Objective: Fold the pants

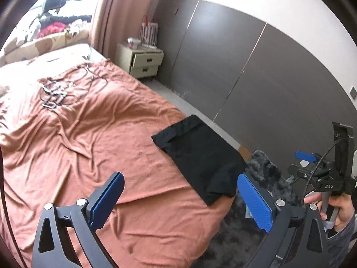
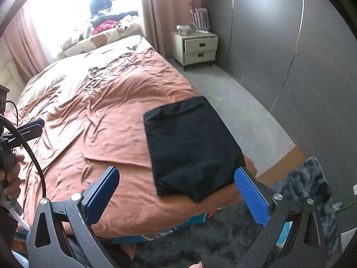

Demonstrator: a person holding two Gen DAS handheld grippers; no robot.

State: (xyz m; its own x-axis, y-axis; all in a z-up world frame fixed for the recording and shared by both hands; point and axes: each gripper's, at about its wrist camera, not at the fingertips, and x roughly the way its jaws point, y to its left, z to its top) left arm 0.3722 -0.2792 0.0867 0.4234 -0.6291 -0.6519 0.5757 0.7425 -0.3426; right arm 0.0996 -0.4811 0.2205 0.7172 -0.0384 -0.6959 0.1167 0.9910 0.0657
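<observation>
Black pants lie folded near the bed corner; soft and limp, best pinched at an edge. Left tongs and right tongs both gape wide, empty

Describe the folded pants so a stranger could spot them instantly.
Start at the bed with the rust-orange bedspread. Go to its near corner on the wardrobe side, above the dark shaggy rug. The pants lie there: a flat black folded rectangle, the only dark cloth on the spread.
</observation>
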